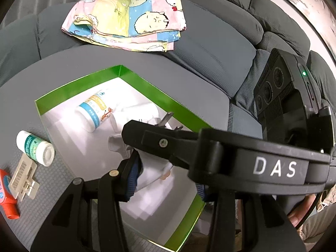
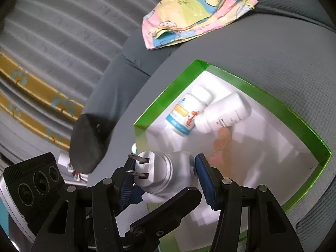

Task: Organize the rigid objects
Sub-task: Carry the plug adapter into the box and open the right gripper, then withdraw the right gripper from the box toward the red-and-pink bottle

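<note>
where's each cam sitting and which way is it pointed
Left wrist: rides the left gripper, angled down into the green-walled box; shows its own fingers, the right gripper crossing in front, and a bit of hand at lower right.
Right wrist: rides the right gripper, angled down at the box's near corner; shows its fingers around a white plug adapter and the other gripper's camera.
Shared: box, two white bottles, cartoon cloth, grey sofa.

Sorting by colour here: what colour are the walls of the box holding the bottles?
Bright green walls, white inside; clearest in the right wrist view.
</note>
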{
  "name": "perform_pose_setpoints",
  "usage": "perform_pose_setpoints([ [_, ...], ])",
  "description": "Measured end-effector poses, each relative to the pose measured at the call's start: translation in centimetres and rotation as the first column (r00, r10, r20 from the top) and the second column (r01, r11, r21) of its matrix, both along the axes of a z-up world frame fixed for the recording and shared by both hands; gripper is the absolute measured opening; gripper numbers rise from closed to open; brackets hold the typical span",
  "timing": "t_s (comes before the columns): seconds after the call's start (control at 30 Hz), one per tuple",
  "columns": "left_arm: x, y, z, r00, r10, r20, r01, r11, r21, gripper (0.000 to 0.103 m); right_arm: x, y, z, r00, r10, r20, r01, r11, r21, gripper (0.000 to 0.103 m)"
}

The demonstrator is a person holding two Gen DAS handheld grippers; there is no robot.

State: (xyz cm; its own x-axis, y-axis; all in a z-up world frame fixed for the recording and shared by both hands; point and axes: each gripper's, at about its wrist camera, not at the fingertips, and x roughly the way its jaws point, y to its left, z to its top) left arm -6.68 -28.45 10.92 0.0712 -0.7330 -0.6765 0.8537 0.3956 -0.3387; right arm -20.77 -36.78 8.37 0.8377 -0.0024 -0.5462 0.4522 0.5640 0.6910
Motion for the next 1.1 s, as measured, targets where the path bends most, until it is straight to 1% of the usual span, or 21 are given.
perform_pose_setpoints([
  [0.37, 0.8, -0.2, -1.2, 0.998, -0.004, -0.061, 0.005, 1.000, 0.013, 0.043, 0.5, -0.7, -1.2, 0.998, -0.010, -0.055, 0.012, 0.999, 0.030, 0.058],
  [0.53, 1.0, -0.2, -1.6, 0.998, 0.012, -0.057, -0.010, 0.999, 0.034, 0.043, 0.9, -0.8, -1.6, 0.994, -0.033, -0.108, 0.035, 0.999, 0.019, 0.058],
  [0.63, 1.2, 0.0, -1.7, 0.998, 0.023, -0.058, -0.021, 0.999, 0.039, 0.045, 0.9, -0.8, -1.8, 0.992, -0.042, -0.119, 0.044, 0.999, 0.019, 0.058],
  [0.7, 1.2, 0.1, -1.6, 0.998, 0.029, -0.054, -0.026, 0.999, 0.039, 0.049, 0.9, -0.9, -1.8, 0.991, -0.050, -0.123, 0.053, 0.998, 0.021, 0.058],
  [0.73, 1.2, 0.3, -1.5, 0.998, 0.030, -0.051, -0.029, 0.999, 0.037, 0.055, 0.9, -0.9, -1.9, 0.990, -0.057, -0.128, 0.060, 0.998, 0.023, 0.058],
  [0.8, 1.1, 0.7, -1.2, 0.998, 0.039, -0.040, -0.038, 0.999, 0.032, 0.060, 0.8, -0.9, -1.9, 0.988, -0.069, -0.139, 0.071, 0.997, 0.015, 0.058],
  [0.9, 1.0, 1.6, -0.5, 0.998, 0.051, -0.029, -0.051, 0.999, 0.015, 0.071, 0.7, -0.8, -1.7, 0.982, -0.096, -0.160, 0.095, 0.995, -0.010, 0.059],
  [0.93, 0.9, 1.9, -0.3, 0.998, 0.057, -0.022, -0.056, 0.998, 0.012, 0.074, 0.6, -0.6, -1.5, 0.980, -0.108, -0.164, 0.105, 0.994, -0.027, 0.062],
  [1.03, 0.7, 3.1, 0.3, 0.997, 0.077, 0.005, -0.077, 0.997, 0.006, 0.075, 0.3, 0.0, -0.5, 0.979, -0.144, -0.146, 0.131, 0.987, -0.092, 0.068],
  [1.1, 0.7, 4.2, 0.6, 0.995, 0.100, 0.012, -0.100, 0.995, 0.000, 0.078, 0.1, 0.5, 0.0, 0.978, -0.159, -0.135, 0.143, 0.982, -0.123, 0.073],
])
